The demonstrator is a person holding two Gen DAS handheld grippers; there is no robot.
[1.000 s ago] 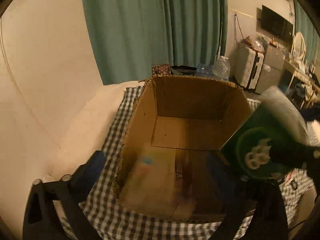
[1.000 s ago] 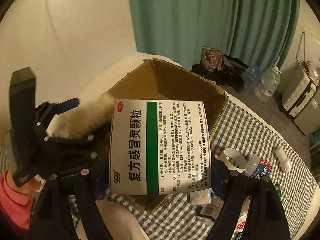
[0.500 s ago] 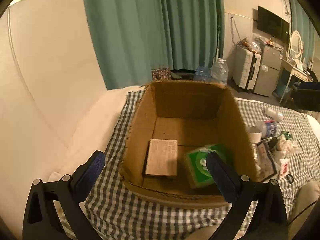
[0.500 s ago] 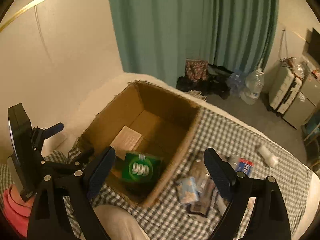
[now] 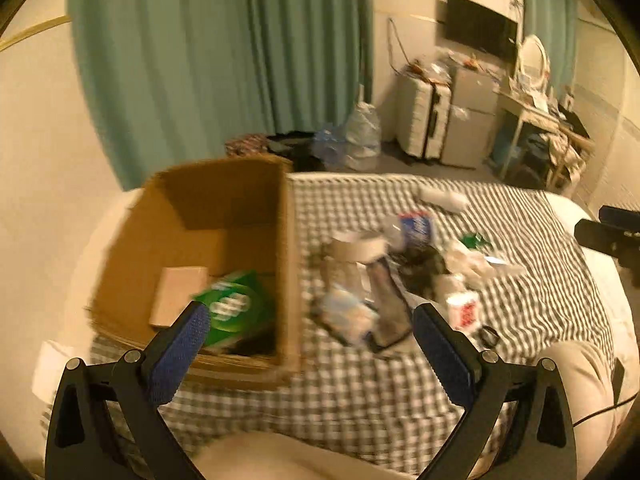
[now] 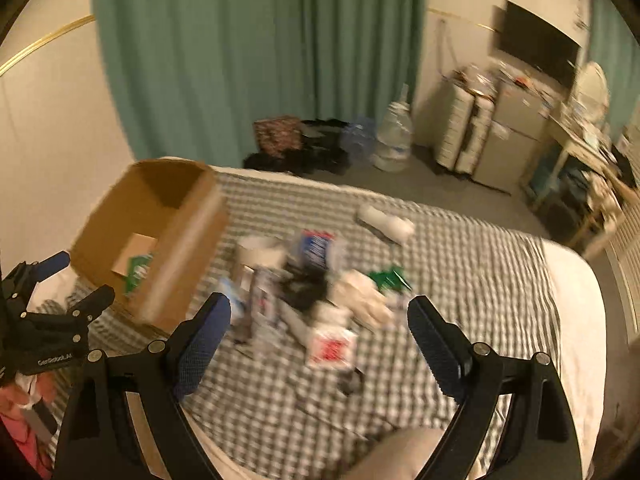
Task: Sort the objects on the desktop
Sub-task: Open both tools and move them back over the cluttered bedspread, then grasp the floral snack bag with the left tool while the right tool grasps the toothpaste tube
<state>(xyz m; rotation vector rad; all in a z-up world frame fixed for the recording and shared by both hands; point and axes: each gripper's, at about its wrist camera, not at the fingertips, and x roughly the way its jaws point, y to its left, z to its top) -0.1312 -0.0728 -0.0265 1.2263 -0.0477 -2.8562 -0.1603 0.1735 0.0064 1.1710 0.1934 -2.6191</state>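
An open cardboard box (image 5: 288, 240) stands on the checked cloth at the left; it also shows in the right wrist view (image 6: 180, 248). Inside lie a green medicine box (image 5: 236, 308) and a tan flat box (image 5: 178, 294). A blurred pile of small objects (image 5: 384, 280) lies on the cloth right of the box: a paper cup (image 6: 258, 250), a blue-labelled bottle (image 6: 318, 248), a white packet with red print (image 6: 332, 346), a white bottle (image 6: 384, 220). My left gripper (image 5: 308, 344) is open and empty above the box's near right corner. My right gripper (image 6: 318, 336) is open and empty above the pile.
The checked cloth (image 6: 460, 280) covers a bed-like surface with white edges. Teal curtains (image 5: 220, 60), water jugs (image 5: 362, 136), a suitcase and a cluttered desk (image 5: 540, 120) stand behind. The left gripper shows at the left edge of the right wrist view (image 6: 44, 320).
The right gripper let go of the green medicine box, which now lies in the cardboard box. Both grippers have swung right, toward the pile of objects.
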